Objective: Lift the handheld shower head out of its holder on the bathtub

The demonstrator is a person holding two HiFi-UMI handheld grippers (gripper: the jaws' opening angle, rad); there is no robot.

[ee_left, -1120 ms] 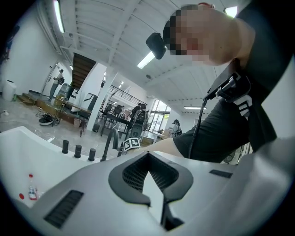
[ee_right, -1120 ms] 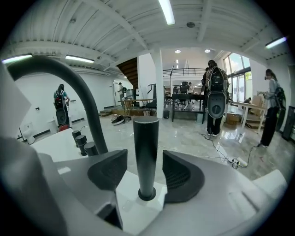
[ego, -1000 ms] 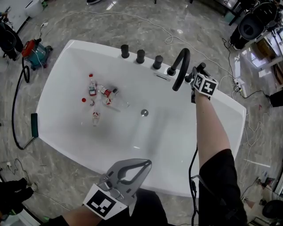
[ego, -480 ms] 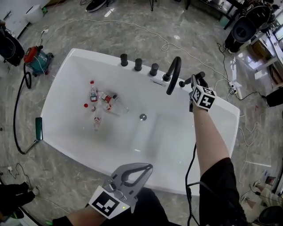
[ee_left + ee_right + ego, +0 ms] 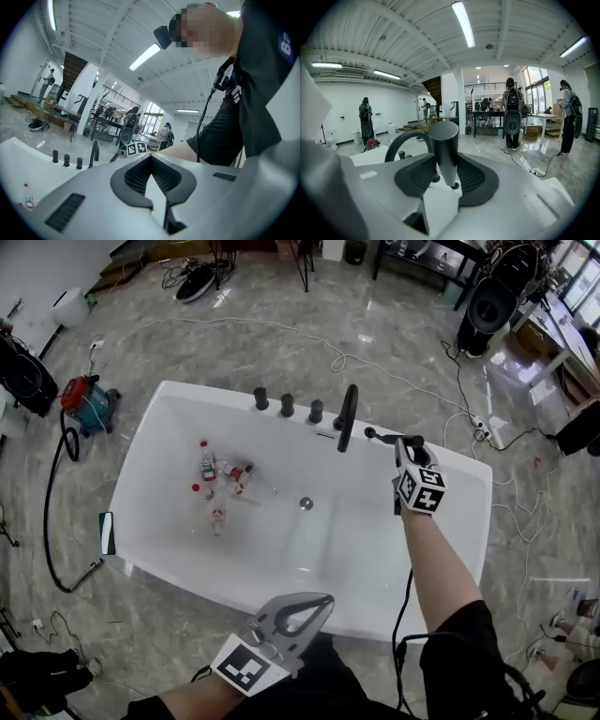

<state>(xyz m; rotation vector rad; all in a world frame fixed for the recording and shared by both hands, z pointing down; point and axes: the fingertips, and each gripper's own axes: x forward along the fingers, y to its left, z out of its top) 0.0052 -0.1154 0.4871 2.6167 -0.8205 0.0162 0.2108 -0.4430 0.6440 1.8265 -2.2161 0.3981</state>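
The black handheld shower head [image 5: 444, 147] stands upright between my right gripper's [image 5: 446, 177] pads, which are shut on its tapered stem. From the head view, the shower head [image 5: 387, 438] pokes out past the right gripper [image 5: 406, 450], above the white bathtub's [image 5: 178, 545] far right rim, just right of the curved black faucet spout [image 5: 347, 417]. My left gripper [image 5: 321, 601] hovers by the tub's near rim, jaws together and empty; the left gripper [image 5: 151, 158] looks across the tub.
Three black knobs [image 5: 287, 405] line the far rim left of the spout. Several small bottles [image 5: 221, 478] lie in the tub near the drain [image 5: 306, 503]. Cables, a red vacuum [image 5: 87, 398] and speakers stand around on the marble floor.
The right gripper has risen and drawn back from the far rim with the shower head in it. The left gripper has risen too. The tub looks smaller as the head camera lifted.
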